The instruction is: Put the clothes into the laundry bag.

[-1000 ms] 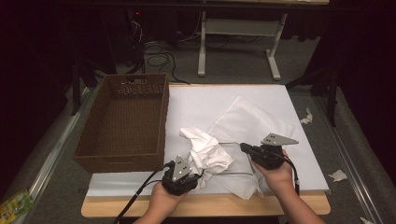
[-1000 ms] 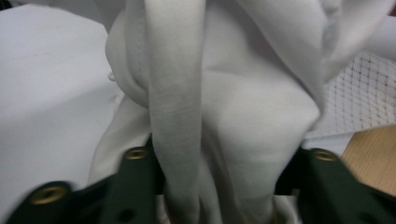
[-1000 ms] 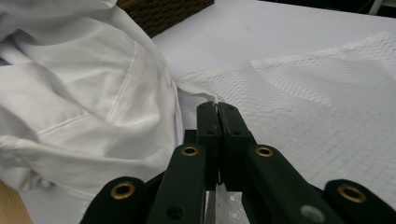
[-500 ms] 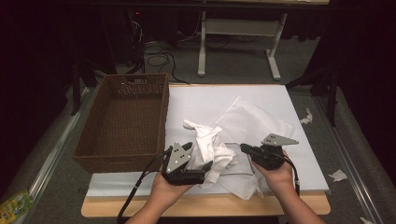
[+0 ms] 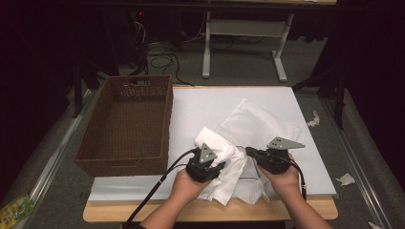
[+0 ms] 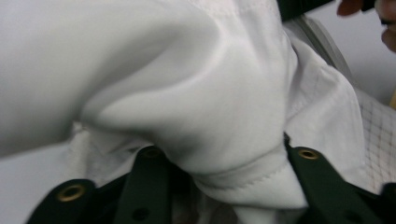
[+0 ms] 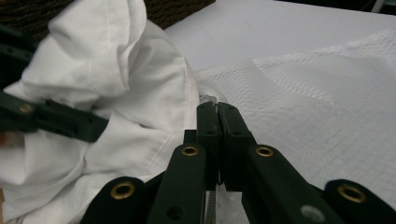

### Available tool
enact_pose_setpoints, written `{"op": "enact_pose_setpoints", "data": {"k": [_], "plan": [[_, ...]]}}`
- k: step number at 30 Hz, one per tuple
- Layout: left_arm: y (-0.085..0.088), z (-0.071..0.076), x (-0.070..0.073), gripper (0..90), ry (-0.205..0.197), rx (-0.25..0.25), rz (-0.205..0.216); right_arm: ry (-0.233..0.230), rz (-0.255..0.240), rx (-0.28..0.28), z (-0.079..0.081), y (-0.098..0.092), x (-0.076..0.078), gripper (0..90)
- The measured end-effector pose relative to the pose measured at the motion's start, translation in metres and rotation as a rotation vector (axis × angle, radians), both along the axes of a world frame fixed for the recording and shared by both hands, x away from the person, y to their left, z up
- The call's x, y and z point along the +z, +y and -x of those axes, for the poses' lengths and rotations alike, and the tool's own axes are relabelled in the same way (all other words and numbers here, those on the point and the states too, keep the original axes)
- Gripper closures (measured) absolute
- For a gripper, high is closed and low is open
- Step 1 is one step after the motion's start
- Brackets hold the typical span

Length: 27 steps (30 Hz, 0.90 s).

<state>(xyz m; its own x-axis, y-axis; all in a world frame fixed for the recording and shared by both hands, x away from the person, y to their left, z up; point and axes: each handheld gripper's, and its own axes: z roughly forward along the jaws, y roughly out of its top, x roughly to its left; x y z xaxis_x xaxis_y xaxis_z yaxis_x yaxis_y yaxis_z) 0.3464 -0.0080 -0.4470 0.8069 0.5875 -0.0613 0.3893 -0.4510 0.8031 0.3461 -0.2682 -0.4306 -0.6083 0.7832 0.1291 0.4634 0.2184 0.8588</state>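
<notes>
Between left gripper (image 5: pixel 212 160) and right gripper (image 5: pixel 258 155), both pinching it: crumpled white cloth (image 5: pixel 229 157) on white-covered desk (image 5: pixel 200 107); dark room.

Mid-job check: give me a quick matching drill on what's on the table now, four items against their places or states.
Things:
1. wicker basket
2. smooth white cloth
3. textured white cloth
4. right gripper

States:
a. spread flat on the table
b. bunched up, held by the left gripper
c. jaws pressed together
d. at the table's left, nothing inside

Pairs: 1-d, 2-b, 3-a, 4-c
</notes>
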Motion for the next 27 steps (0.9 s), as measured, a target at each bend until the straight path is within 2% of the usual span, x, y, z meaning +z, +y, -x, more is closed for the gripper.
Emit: {"op": "enact_pose_setpoints", "data": {"k": [3,6,10,11,13,15,18,19,20,21,22,24,26,27], "plan": [[-0.005,0.007,-0.010,76.9,0.013,-0.048,-0.060,-0.009,-0.007,0.000,0.000,0.000,0.001,89.2],[-0.010,0.011,-0.016,79.3,0.033,-0.077,-0.094,-0.015,-0.013,-0.002,0.001,-0.001,0.003,89.2],[-0.015,0.010,-0.014,79.5,0.048,-0.088,-0.083,-0.024,-0.026,-0.005,0.002,-0.001,0.005,89.2],[-0.015,0.010,-0.010,79.4,0.024,-0.082,-0.067,-0.030,-0.028,0.000,0.002,-0.001,0.005,89.2],[-0.016,0.008,-0.001,79.3,0.002,-0.062,0.000,-0.035,-0.032,0.002,0.002,0.000,0.006,89.2],[-0.021,0.007,0.004,79.4,-0.034,-0.042,0.026,-0.050,-0.037,0.010,0.003,0.001,0.007,89.2],[-0.033,0.005,0.004,79.3,-0.056,-0.041,0.001,-0.060,-0.060,0.009,0.005,0.002,0.010,89.2],[-0.037,0.004,0.002,79.3,-0.053,-0.041,-0.017,-0.065,-0.063,0.010,0.006,0.002,0.011,89.2],[-0.037,0.004,0.002,79.1,-0.053,-0.041,-0.017,-0.072,-0.072,0.013,0.007,0.002,0.013,89.2],[-0.042,0.000,-0.003,78.9,-0.042,-0.031,-0.056,-0.085,-0.071,0.020,0.008,0.002,0.014,89.2],[-0.043,-0.001,-0.006,78.2,-0.035,-0.029,-0.060,-0.091,-0.073,0.020,0.009,0.002,0.016,89.3],[-0.042,-0.003,-0.008,72.2,-0.009,-0.036,-0.057,-0.103,-0.062,0.023,0.011,0.003,0.018,89.2],[-0.036,-0.002,-0.008,57.2,0.007,-0.035,-0.019,-0.094,-0.058,0.025,0.011,0.002,0.017,89.2],[-0.032,0.000,-0.006,49.0,0.003,-0.036,0.007,-0.089,-0.055,0.025,0.011,0.001,0.015,89.2]]}}
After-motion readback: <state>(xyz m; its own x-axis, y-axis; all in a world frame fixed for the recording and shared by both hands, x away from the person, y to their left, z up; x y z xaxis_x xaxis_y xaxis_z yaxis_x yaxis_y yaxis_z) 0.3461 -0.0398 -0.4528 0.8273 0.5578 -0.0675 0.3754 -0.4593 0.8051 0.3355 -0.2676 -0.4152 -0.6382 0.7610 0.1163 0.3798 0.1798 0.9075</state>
